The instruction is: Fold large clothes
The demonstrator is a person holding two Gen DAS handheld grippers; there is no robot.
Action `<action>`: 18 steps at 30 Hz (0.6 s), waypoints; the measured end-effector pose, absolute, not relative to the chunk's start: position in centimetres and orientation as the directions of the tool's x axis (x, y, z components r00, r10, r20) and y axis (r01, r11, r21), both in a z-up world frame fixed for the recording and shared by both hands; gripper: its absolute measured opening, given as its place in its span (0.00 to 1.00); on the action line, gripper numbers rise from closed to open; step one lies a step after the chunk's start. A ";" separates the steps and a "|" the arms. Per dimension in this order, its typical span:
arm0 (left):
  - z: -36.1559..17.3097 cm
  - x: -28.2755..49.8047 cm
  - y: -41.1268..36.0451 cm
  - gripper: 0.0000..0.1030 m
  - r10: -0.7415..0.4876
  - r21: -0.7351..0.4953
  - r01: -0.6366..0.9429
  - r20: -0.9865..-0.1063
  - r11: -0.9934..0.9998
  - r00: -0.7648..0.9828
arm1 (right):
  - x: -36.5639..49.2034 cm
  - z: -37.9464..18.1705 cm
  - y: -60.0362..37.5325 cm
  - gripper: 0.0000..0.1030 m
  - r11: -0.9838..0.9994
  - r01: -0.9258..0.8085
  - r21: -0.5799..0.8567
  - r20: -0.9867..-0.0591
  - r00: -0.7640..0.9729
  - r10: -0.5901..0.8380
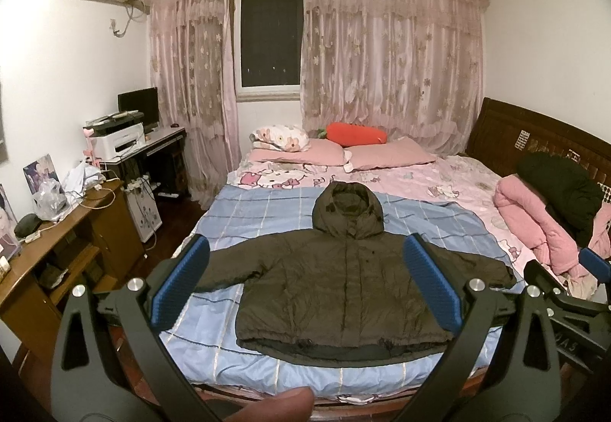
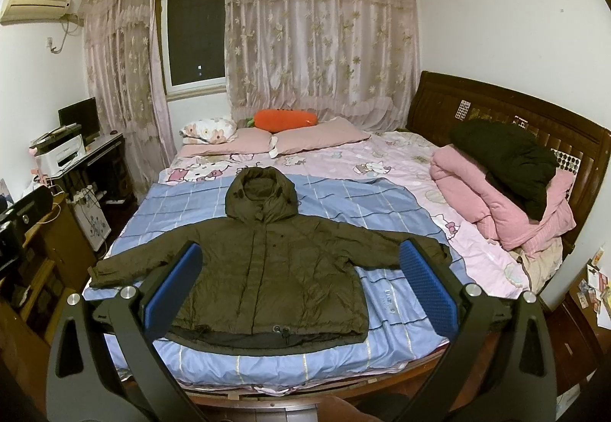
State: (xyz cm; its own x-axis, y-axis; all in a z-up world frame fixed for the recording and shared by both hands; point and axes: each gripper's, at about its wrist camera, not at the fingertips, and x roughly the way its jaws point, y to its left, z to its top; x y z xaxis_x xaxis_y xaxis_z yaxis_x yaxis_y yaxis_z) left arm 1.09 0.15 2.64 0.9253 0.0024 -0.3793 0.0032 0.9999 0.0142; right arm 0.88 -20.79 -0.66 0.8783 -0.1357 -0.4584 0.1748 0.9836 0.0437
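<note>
A dark olive hooded padded jacket (image 1: 343, 280) (image 2: 267, 269) lies flat and face up on the blue checked sheet (image 1: 267, 215) (image 2: 183, 208), sleeves spread to both sides, hood toward the pillows. My left gripper (image 1: 305, 280) hangs open above the near end of the bed, its blue pads (image 1: 179, 284) wide apart with nothing between them. In the right wrist view my right gripper (image 2: 301, 288) is open too, held above the jacket's hem and touching nothing. The right gripper's blue tip (image 1: 594, 259) shows at the far right of the left wrist view.
Pink pillows (image 2: 317, 135) and an orange carrot cushion (image 2: 286, 118) lie at the far end. A folded pink quilt (image 2: 496, 200) with a black garment (image 2: 508, 158) sits by the wooden headboard (image 2: 496, 105) on the right. Desks (image 1: 57, 242) with clutter and a printer (image 1: 114, 143) line the left.
</note>
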 end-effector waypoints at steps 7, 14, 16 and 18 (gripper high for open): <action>1.0 1.4 0.6 0.98 -0.011 -0.002 0.012 -0.390 1.000 0.921 | 1.1 -3.0 -21.7 0.99 0.987 0.140 0.079 -0.448 0.889 -0.091; -3.8 3.8 0.7 0.98 -0.025 -0.006 0.024 -0.430 1.000 0.903 | 2.5 -7.6 -24.9 0.99 0.981 0.148 0.129 -0.442 0.894 -0.077; -5.2 5.0 0.6 0.98 -0.029 -0.004 0.031 -0.443 1.000 0.896 | 3.4 -9.0 -25.7 0.99 0.977 0.165 0.137 -0.444 0.892 -0.089; -6.6 6.4 0.5 0.98 -0.033 -0.004 0.035 -0.458 0.999 0.888 | 4.3 -10.3 -26.5 0.99 0.971 0.192 0.144 -0.458 0.883 -0.107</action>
